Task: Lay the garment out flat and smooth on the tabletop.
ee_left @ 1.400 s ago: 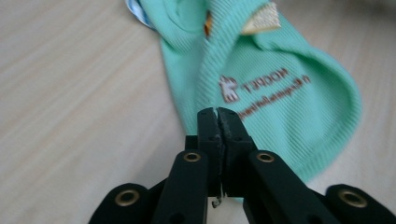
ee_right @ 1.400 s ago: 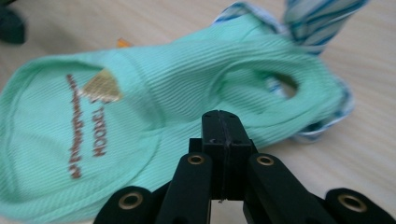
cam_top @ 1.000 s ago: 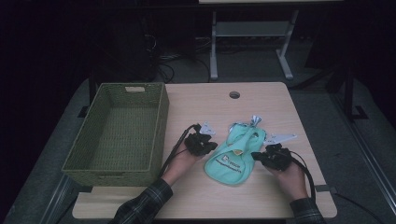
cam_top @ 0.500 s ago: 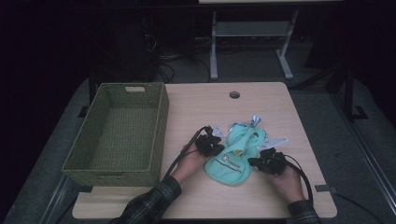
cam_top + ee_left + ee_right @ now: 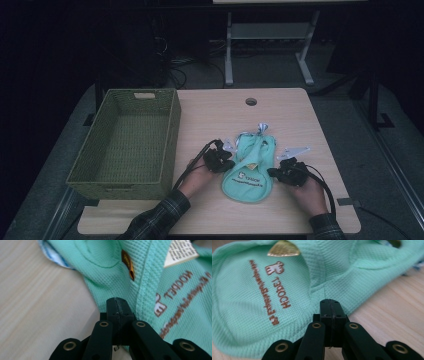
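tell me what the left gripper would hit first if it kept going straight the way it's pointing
Most likely the mint green garment. The left gripper, jaws shut, points at the garment's near edge on the wooden table, and the tips look right at the fabric, though whether they already touch it is unclear.

This is looking like a lab or recording studio rather than a home. A plain pale wood surface [image 5: 280, 120] with a cable hole [image 5: 251, 101] is standing on grey carpet [image 5: 370, 165], lit from above while everything around it is sitting in darkness. Loose cables [image 5: 185, 75] are trailing across the floor behind it, and the white metal legs of another stand [image 5: 229, 55] are showing at the back.
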Tool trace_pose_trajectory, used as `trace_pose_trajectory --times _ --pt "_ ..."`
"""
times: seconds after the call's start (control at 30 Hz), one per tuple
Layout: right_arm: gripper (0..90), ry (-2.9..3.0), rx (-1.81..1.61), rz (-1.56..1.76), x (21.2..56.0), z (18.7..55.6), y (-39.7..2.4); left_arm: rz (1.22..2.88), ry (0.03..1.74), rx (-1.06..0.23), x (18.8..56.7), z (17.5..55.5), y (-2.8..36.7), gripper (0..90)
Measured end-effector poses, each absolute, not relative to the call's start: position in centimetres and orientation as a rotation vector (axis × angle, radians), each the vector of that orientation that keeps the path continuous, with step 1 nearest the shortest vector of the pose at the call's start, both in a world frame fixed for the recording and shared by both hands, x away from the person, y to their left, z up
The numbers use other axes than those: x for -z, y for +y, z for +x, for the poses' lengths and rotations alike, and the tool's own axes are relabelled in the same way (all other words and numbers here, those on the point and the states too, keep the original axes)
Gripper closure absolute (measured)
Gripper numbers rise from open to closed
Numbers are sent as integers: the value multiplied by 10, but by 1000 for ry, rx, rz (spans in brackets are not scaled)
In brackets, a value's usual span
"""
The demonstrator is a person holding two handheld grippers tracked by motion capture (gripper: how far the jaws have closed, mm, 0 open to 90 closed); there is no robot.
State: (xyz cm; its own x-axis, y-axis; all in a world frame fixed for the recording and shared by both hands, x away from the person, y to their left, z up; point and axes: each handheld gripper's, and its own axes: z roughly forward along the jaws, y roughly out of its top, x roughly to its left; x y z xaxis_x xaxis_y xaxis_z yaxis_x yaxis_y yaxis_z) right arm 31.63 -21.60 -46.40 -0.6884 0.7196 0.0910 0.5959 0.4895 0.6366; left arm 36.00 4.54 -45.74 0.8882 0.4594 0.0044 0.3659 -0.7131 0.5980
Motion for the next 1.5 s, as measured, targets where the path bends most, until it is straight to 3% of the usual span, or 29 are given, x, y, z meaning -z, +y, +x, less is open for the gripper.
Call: trace_pose_trajectory --times 0.37,0.77,0.9,1.0,1.2,1.4,1.5 --pt "900 2526 -963 1134 464 320 -224 2464 588 -179 455 343 54 893" --pt "899 2524 -955 1135 464 319 -223 2363 687 -200 441 374 48 726" --pt "900 2525 -955 1129 464 319 -223 2354 681 -209 443 384 40 631" --pt "900 2525 -954 1126 464 319 -223 2358 658 -213 443 388 33 619" --pt "900 2525 -953 1124 464 319 -223 2406 652 -226 456 392 24 639" --pt "900 2524 -954 1126 464 319 -223 2396 658 -241 457 393 25 849" --pt "900 2524 -954 1126 464 319 -223 2393 670 -245 456 394 27 877"
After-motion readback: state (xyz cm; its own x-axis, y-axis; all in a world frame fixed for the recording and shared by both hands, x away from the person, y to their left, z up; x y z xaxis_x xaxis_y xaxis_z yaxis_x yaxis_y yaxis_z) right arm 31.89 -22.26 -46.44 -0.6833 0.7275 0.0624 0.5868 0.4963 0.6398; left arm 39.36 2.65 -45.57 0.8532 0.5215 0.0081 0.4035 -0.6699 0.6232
